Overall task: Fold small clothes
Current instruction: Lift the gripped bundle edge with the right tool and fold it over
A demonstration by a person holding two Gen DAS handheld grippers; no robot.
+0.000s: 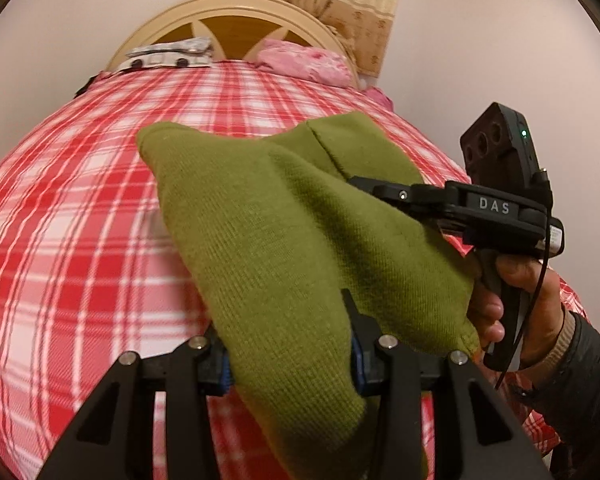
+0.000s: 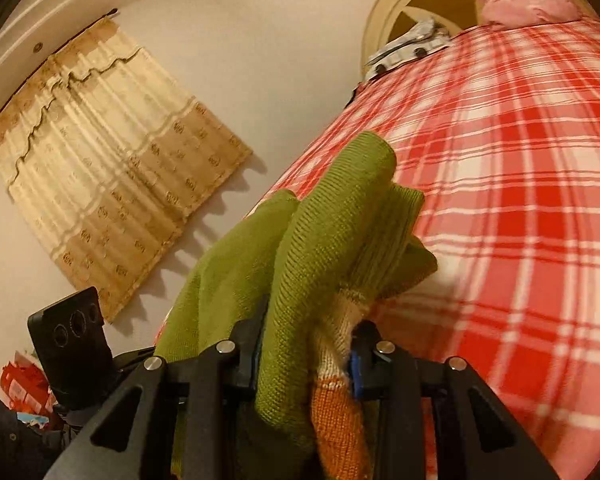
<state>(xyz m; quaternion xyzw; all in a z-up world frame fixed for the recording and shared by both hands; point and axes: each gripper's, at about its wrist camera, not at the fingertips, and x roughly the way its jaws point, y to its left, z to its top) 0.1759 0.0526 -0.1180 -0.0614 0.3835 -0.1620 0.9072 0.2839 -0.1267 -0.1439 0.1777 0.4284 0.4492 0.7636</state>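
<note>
A small olive-green knitted garment (image 1: 268,220) hangs lifted above the red-and-white checked bed (image 1: 80,200), held between both grippers. In the left wrist view my left gripper (image 1: 292,344) is shut on one bunched end of it. My right gripper (image 1: 364,184) bites into the cloth's right edge, with a person's hand (image 1: 512,300) on its handle. In the right wrist view my right gripper (image 2: 308,336) is shut on the garment (image 2: 332,208), where an orange and cream striped part (image 2: 336,392) shows between the fingers. The cloth hides the fingertips of both.
The checked bed (image 2: 520,200) spreads ahead. At its head stand a cream headboard (image 1: 236,12), a pink pillow (image 1: 304,62) and a grey-white car-shaped item (image 1: 168,56). A beige curtain (image 2: 112,160) hangs on the wall. Red packages (image 2: 20,388) lie on the floor.
</note>
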